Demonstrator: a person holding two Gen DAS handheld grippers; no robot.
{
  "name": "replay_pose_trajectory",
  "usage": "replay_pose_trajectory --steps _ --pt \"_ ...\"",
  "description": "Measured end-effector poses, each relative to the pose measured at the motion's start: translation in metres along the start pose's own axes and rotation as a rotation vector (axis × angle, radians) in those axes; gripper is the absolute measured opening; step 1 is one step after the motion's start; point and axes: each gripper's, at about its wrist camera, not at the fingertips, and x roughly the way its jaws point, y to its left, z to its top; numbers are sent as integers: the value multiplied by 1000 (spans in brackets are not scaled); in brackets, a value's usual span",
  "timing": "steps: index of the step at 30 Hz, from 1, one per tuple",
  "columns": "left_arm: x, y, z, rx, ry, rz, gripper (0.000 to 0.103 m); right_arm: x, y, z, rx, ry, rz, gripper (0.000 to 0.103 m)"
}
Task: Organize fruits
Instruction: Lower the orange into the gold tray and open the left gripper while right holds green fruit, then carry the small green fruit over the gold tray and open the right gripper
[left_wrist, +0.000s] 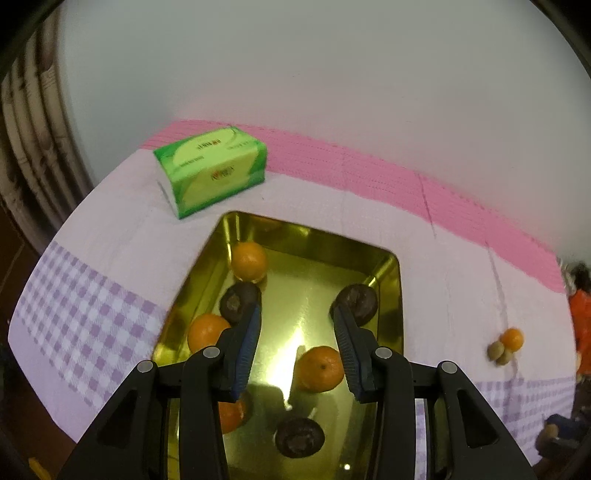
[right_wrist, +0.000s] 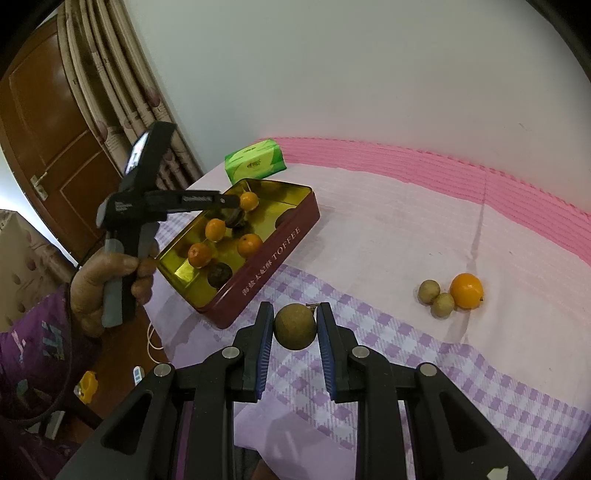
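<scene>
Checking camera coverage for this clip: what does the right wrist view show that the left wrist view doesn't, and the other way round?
Only the right wrist view: the right gripper shut on a brown round fruit, the tin's red outer wall lettered TOFFEE, the left hand holding the left gripper, and a wooden door.

Only the left wrist view: the left gripper's fingers from behind, nothing between them, over the tin's gold floor.

Both: the tin with oranges and dark fruits, the green tissue pack, and the loose fruit cluster on the cloth.

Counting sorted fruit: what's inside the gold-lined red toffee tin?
The gold-lined red toffee tin holds four oranges and three dark round fruits. The left gripper covers part of the tin's floor, so more could be hidden.
</scene>
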Motion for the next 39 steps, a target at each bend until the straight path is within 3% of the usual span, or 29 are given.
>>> replay_pose_trajectory --steps 6,12,17,22,39 --pt "-26 14 -4 -47 -1 15 43 3 3 2 -9 2 9 23" --pt "-51 9 -27 -39 1 78 44 5 14 8 -41 1 17 23" --pt "-77 6 -46 -38 -31 128 65 9 23 15 -59 2 31 23" --pt "-97 8 -59 -24 -67 194 73 18 38 26 -84 3 51 23" --pt "-90 34 -71 -45 -53 268 79 62 86 63 -169 36 58 23"
